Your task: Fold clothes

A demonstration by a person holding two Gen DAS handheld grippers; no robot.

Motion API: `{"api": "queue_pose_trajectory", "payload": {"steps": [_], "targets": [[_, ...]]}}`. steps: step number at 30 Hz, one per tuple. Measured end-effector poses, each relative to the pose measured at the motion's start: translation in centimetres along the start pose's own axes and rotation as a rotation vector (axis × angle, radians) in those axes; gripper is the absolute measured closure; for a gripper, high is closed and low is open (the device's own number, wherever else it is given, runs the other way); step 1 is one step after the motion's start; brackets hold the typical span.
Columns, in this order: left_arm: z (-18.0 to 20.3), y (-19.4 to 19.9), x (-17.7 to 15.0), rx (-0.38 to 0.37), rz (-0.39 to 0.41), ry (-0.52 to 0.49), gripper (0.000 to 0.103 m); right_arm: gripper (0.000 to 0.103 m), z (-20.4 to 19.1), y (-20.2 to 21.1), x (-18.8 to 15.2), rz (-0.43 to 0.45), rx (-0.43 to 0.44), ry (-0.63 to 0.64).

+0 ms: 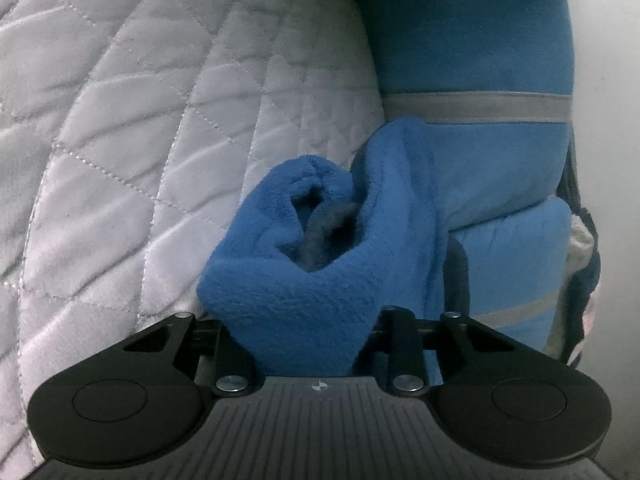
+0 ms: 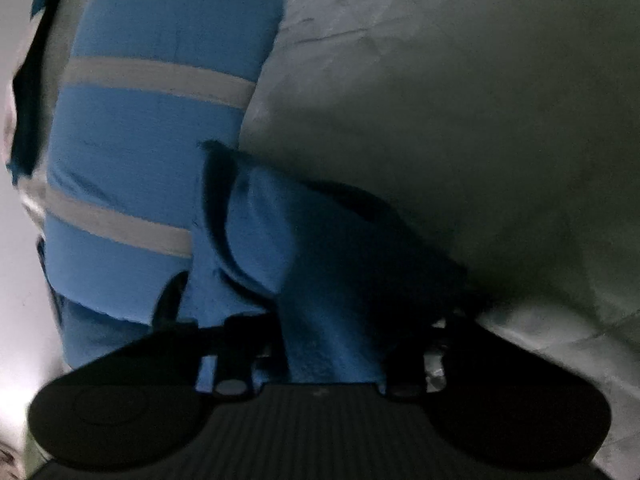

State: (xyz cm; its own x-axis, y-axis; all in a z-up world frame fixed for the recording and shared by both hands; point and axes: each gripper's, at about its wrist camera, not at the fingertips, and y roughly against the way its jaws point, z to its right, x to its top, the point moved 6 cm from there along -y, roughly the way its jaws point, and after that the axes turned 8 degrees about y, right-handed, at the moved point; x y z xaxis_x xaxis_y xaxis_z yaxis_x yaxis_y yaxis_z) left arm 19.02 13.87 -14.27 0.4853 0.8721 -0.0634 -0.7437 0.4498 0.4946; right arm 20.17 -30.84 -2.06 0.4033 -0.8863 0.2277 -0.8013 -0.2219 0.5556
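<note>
Blue fleece [image 1: 296, 296] edge in both tongs [image 1: 300, 344] [image 2: 328, 356].

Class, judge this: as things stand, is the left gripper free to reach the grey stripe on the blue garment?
Probably not yet: the left gripper is shut on bunched blue fleece, and that bunch lies before the grey stripe.

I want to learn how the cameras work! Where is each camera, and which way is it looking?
Left wrist view: sits on the left gripper, looking along its fingers at bunched blue fleece garment it grips, over a white quilted cover; only the black gripper body shows.
Right wrist view: sits on the right gripper, looking down at fleece it grips; darker, blurry; only the gripper shows.
Shared: the blue garment with its grey stripes and the quilted cover.
</note>
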Motion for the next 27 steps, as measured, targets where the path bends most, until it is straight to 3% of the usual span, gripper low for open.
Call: {"api": "queue_pose_trajectory", "payload": {"steps": [9, 27], "targets": [[-0.5, 1.6, -0.7, 0.004, 0.008, 0.005, 0.078, 0.08, -0.7, 1.1, -0.3, -0.003, -0.026, 0.045], [-6.6, 12.0, -6.0, 0.072, -0.016, -0.029, 0.078, 0.08, 3.9, 11.1, -4.6, -0.071, -0.052, 0.118]]}}
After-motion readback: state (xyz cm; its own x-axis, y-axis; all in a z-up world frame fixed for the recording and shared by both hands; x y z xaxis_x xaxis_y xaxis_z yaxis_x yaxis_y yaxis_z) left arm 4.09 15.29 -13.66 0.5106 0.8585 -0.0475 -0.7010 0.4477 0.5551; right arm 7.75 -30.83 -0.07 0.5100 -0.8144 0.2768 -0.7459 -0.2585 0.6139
